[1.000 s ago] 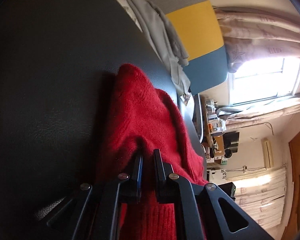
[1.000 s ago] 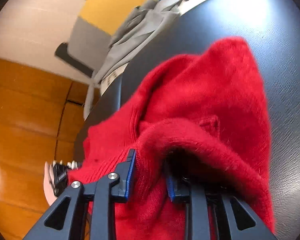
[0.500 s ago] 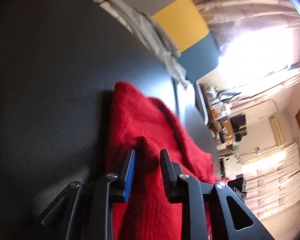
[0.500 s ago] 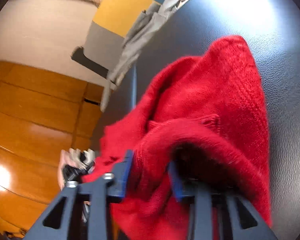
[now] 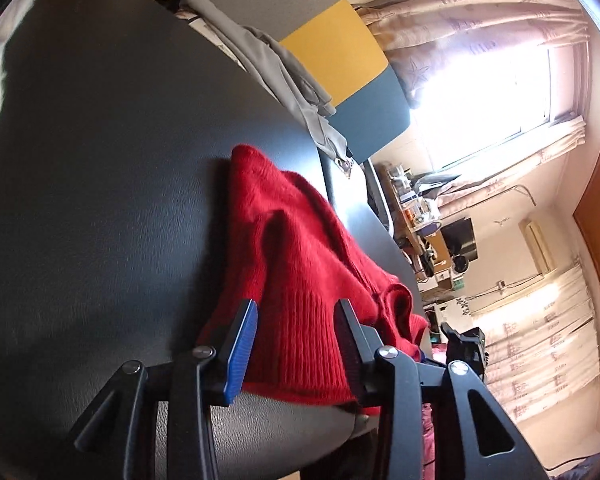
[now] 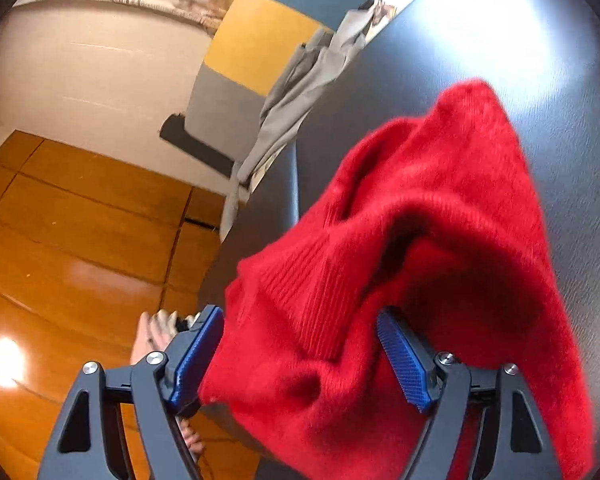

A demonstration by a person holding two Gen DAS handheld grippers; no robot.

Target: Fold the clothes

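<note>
A red sweater is lying bunched on a dark desk, close to the desk's near edge, with its ribbed hem hanging toward that edge and one pointed end reaching in toward the middle of the desk.

The left gripper is sitting at the near edge with its jaws spread wide; the ribbed hem is lying between the two fingers but they are not pinching it.

The right gripper is also standing wide open, its blue-padded fingers on either side of a thick fold of the sweater, with the cloth loose between them rather than clamped. In the right wrist view, part of a hand is showing just behind the gripper's left finger, over a wooden floor.

Along the far edge of the desk a grey garment is draping over the side, next to a panel of grey, yellow and blue. Curtains are hanging around a bright window beyond.
</note>
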